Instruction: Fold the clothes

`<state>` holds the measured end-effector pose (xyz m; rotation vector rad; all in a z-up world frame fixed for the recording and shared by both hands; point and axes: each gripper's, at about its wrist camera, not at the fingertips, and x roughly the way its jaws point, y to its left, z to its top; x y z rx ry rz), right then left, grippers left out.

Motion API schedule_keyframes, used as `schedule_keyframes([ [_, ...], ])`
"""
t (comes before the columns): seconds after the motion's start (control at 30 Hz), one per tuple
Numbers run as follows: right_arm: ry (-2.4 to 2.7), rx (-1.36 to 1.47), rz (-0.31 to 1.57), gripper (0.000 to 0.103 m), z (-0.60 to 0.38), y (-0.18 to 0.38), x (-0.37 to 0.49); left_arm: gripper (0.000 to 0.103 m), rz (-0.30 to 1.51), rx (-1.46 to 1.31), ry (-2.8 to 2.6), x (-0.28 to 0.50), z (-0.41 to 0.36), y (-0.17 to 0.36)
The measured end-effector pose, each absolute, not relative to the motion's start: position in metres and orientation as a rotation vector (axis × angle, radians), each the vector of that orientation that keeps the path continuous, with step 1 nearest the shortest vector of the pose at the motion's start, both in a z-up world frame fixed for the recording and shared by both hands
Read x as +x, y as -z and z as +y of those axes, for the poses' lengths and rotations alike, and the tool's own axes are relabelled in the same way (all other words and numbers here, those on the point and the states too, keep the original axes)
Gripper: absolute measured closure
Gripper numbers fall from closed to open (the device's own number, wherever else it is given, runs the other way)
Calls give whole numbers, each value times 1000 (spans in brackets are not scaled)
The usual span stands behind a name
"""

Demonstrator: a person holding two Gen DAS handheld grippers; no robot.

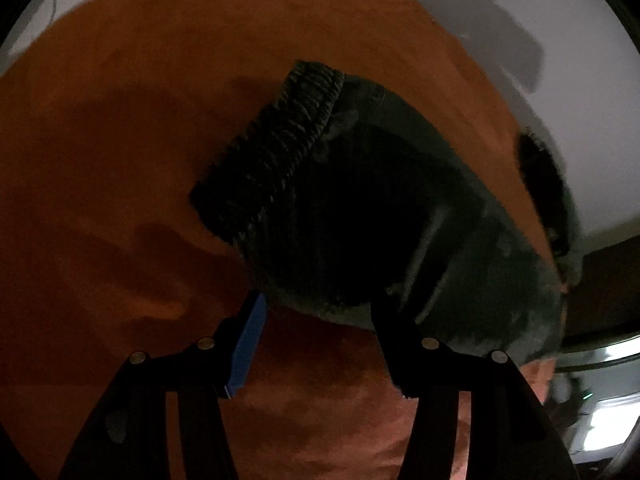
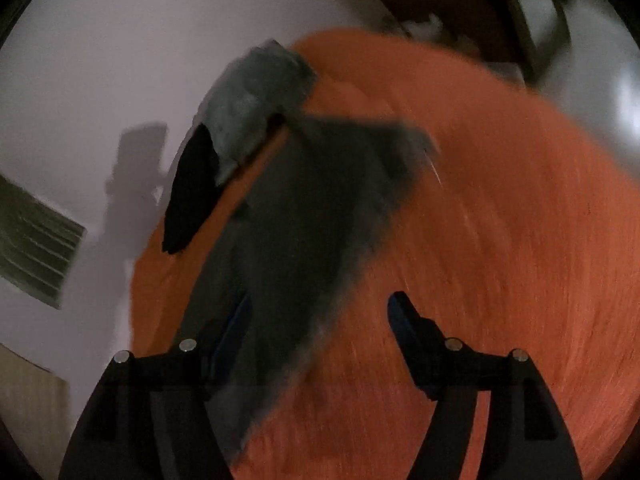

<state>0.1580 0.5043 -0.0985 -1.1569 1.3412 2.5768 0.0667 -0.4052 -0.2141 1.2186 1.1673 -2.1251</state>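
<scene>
Shorts [image 1: 360, 216], dark green, lie on the orange cloth [image 1: 120, 160], just ahead of the left gripper [image 1: 320, 320], waistband pointing away. Both grippers stand apart and empty; right gripper [image 2: 320, 320] hangs over their edge.

A: We see a wide orange cloth-covered worktop [image 2: 500, 240] filling most of both views, and a pale white wall [image 2: 120, 60] behind it.

B: We also make out a dark slatted vent [image 2: 36, 244] low on that wall. The light is dim; grey shadows [image 1: 500, 32] fall across the wall, and something shiny [image 1: 600, 360] glints at the edge.
</scene>
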Motion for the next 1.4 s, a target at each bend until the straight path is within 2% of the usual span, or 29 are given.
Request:
schedule_keyframes([
  [0.13,-2573,-1142,1483,33,486,130,193,47,1284,1162,2152,90,-399,220],
  [0.2,-2593,-1163,1485,33,478,139,198,44,1382,1117,2191,96,-400,226],
  [0.27,-2615,-1156,1462,33,474,142,199,35,1477,1076,2213,98,-402,234],
  [0.37,-2644,-1130,1444,33,467,141,198,33,1571,1004,2204,95,-400,246],
  [0.6,-2653,-1088,1489,33,444,148,197,33,1578,900,2054,67,-421,286],
  [0.7,-2673,-1086,1477,33,438,148,195,34,1683,796,1974,69,-444,304],
  [0.73,-2676,-1091,1475,33,438,149,194,37,1691,763,1972,69,-450,304],
  [0.77,-2679,-1098,1476,33,438,149,193,48,1636,752,1993,66,-455,297],
  [0.8,-2680,-1108,1481,33,439,149,190,52,1583,744,2010,62,-459,291],
  [0.83,-2676,-1117,1491,33,440,149,188,65,1539,743,2008,61,-464,283],
  [0.87,-2670,-1123,1504,33,443,149,185,74,1504,742,2006,59,-469,276],
  [0.93,-2657,-1111,1498,33,448,145,176,75,1513,739,1996,53,-484,268],
  [1.03,-2659,-1085,1468,33,456,140,156,75,1421,810,2001,38,-500,267],
  [1.17,-2594,-1103,1464,33,472,150,118,75,1494,783,1972,36,-515,280],
  [1.33,-2511,-1026,1595,33,500,156,73,72,1522,795,1976,31,-517,283],
  [1.4,-2464,-1011,1650,39,509,161,55,69,1620,791,1923,36,-525,294],
])
